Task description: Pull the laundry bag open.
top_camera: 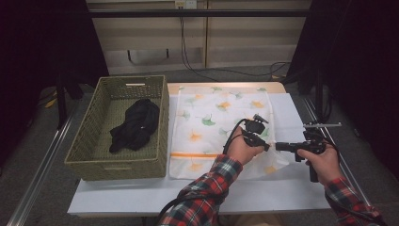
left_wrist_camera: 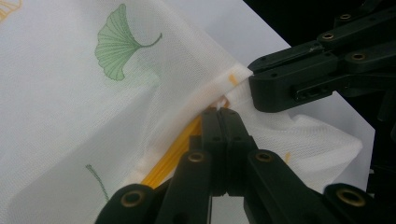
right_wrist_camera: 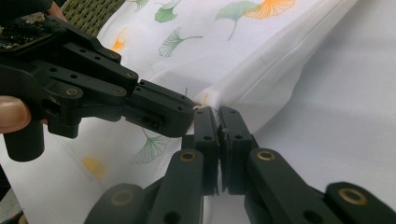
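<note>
I see a woven green basket [top_camera: 84, 155] with a black garment [top_camera: 135, 123] at left; white mesh laundry bag with ginkgo-leaf print [top_camera: 211, 117] flat on the white surface [top_camera: 263, 193] beside it; my left hand-held gripper [top_camera: 264, 145] clamped on its orange zipper edge; right hand-held gripper [top_camera: 277, 146] pinching the same right-hand edge, tips nearly touching.

White, ginkgo-leaf-printed mesh bag [top_camera: 211, 117]

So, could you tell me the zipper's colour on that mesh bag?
Orange zipper, best in the left gripper view.
</note>
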`<state>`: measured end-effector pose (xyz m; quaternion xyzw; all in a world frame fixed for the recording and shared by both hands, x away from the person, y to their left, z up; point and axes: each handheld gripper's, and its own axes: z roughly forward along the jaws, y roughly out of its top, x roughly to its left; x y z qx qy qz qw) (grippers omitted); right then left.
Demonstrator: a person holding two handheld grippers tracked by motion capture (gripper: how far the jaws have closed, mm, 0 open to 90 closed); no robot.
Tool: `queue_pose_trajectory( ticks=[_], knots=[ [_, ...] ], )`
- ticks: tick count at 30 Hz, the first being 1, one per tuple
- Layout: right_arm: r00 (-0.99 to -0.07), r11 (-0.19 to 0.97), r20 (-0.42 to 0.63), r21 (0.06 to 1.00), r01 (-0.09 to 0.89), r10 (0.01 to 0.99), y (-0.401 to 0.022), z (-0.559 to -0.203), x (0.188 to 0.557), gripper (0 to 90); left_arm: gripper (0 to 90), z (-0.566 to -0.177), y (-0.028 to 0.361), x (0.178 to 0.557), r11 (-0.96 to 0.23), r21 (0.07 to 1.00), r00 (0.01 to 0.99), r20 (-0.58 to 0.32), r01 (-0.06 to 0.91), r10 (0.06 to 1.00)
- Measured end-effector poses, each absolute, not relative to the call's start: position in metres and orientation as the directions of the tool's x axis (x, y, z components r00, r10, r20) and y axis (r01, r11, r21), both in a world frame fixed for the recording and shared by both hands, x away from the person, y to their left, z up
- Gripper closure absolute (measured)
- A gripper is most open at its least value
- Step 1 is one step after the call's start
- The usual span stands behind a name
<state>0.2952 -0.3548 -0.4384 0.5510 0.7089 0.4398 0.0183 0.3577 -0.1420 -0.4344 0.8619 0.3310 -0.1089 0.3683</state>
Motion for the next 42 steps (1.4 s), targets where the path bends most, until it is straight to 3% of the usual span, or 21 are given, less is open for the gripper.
queue_pose_trajectory(
  ticks=[5,42],
  knots=[
    [-0.394,0.015,0.452,0.642,0.766,0.800,-0.353,-0.438,0.295,87.1,90.0,-0.432,-0.142,0.357,-0.522,0.553,0.757,-0.407,0.650,0.511],
    [-0.384,-0.003,0.464,0.640,0.768,0.798,-0.358,-0.437,0.295,87.4,90.0,-0.428,-0.128,0.362,-0.508,0.512,0.721,-0.459,0.693,0.520]
  ],
)
